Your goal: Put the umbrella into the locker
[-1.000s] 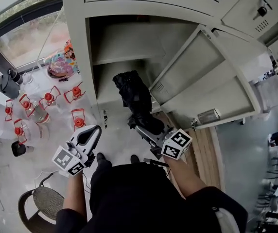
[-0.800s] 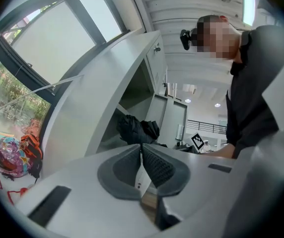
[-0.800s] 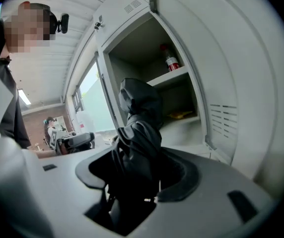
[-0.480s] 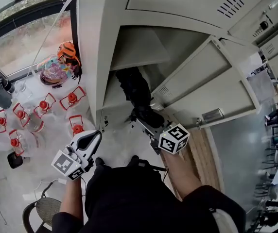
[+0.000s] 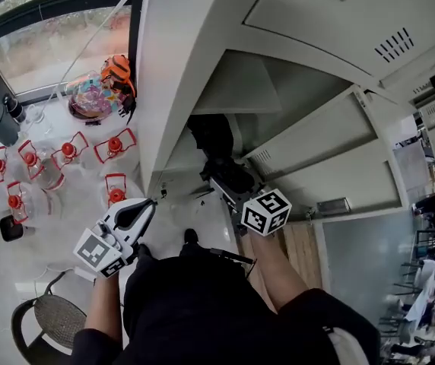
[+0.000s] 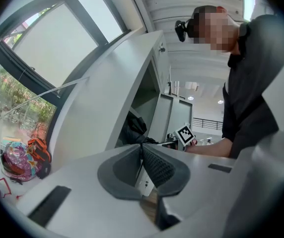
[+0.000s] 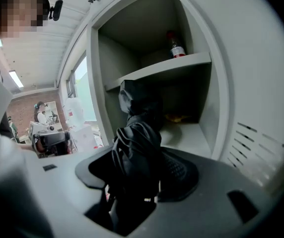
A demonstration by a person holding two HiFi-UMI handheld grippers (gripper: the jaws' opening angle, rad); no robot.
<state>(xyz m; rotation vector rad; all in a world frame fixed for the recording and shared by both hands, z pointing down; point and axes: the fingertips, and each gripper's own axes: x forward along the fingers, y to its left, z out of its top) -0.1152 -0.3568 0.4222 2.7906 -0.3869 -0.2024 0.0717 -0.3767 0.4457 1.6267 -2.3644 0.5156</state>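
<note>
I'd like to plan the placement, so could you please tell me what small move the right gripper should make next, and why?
Probably ease the right gripper forward, toward the locker's lower bay. Its jaws are clamped on the umbrella, whose far end points under the shelf, and the door stands open.

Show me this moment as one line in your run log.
right gripper: shut on umbrella | left gripper: shut, empty | umbrella: far end at open locker, below shelf | not released
</note>
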